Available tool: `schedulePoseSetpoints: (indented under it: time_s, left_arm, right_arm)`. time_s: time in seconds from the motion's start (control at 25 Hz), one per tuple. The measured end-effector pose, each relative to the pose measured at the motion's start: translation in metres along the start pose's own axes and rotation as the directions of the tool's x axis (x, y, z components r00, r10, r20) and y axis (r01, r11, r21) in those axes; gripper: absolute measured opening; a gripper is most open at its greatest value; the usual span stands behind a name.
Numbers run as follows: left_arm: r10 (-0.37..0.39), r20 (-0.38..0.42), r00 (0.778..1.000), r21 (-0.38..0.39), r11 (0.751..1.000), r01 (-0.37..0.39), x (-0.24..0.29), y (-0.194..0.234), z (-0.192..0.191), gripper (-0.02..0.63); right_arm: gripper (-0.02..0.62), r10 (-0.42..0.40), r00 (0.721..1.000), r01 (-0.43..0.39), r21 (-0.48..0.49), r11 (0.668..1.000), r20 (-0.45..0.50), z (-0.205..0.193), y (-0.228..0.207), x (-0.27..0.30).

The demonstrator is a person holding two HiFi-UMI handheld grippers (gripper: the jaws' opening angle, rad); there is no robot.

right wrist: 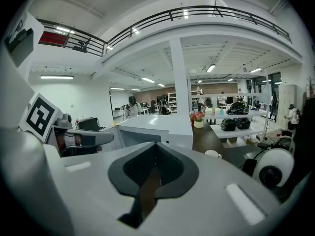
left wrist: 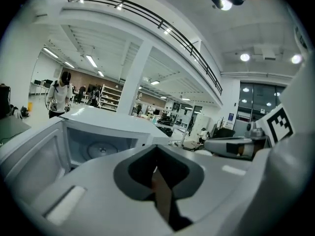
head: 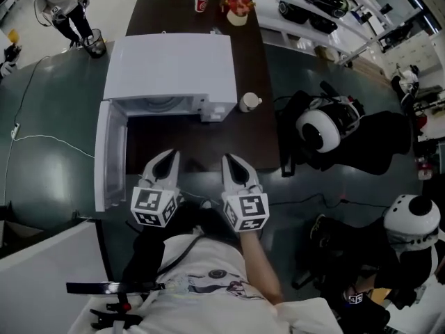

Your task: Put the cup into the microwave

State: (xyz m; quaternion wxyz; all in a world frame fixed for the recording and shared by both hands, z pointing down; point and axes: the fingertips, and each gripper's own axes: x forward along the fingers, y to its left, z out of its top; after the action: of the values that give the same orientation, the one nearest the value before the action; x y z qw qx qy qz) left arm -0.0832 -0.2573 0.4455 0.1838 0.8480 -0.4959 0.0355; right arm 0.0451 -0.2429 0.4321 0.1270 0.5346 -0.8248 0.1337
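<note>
A small white cup stands on the dark table, just right of the white microwave. The microwave's door hangs open to the left, and its glass turntable shows inside. My left gripper and right gripper hover side by side over the table's near edge, well short of the microwave front. Both are shut with nothing in them. The left gripper points at the open cavity. The right gripper points past the microwave's right corner, with the cup ahead to its right.
A red paper cup and a flower pot stand at the table's far end. Black-and-white rounded machines sit on the floor to the right. A person stands far left by a bin. Cables cross the floor.
</note>
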Motion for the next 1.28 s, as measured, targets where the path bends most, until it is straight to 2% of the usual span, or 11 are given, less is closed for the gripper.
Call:
schedulePoseSetpoints:
  time_s: [0.44, 0.72, 0.84, 0.96, 1.16, 1.28]
  left_arm:
    - [0.083, -0.129, 0.988, -0.008, 0.996, -0.085, 0.046, 0.004, -0.039, -0.002]
    - [0.109, -0.231, 0.967, -0.029, 0.992, -0.119, 0.075, 0.009, -0.075, -0.002]
    - [0.119, -0.268, 0.956, -0.037, 0.99, -0.133, 0.08, 0.011, -0.084, -0.002]
    - [0.128, -0.296, 0.947, -0.039, 0.989, -0.146, 0.081, 0.014, -0.088, -0.002]
    - [0.147, -0.331, 0.932, -0.045, 0.984, -0.171, 0.08, 0.023, -0.095, -0.002]
    - [0.167, -0.346, 0.923, -0.048, 0.98, -0.195, 0.077, 0.031, -0.099, -0.002]
  right_arm:
    - [0.002, 0.016, 0.996, -0.007, 0.099, 0.995, -0.087, -0.035, -0.052, 0.031]
    - [0.003, 0.009, 0.987, 0.013, 0.139, 0.99, -0.157, -0.068, -0.103, 0.058]
    - [0.026, 0.001, 0.984, 0.026, 0.146, 0.989, -0.18, -0.078, -0.127, 0.074]
    - [0.077, -0.018, 0.977, 0.051, 0.149, 0.987, -0.213, -0.089, -0.155, 0.096]
    - [0.248, -0.077, 0.958, 0.119, 0.136, 0.984, -0.277, -0.115, -0.205, 0.141]
    - [0.315, -0.113, 0.946, 0.156, 0.12, 0.981, -0.303, -0.128, -0.233, 0.17]
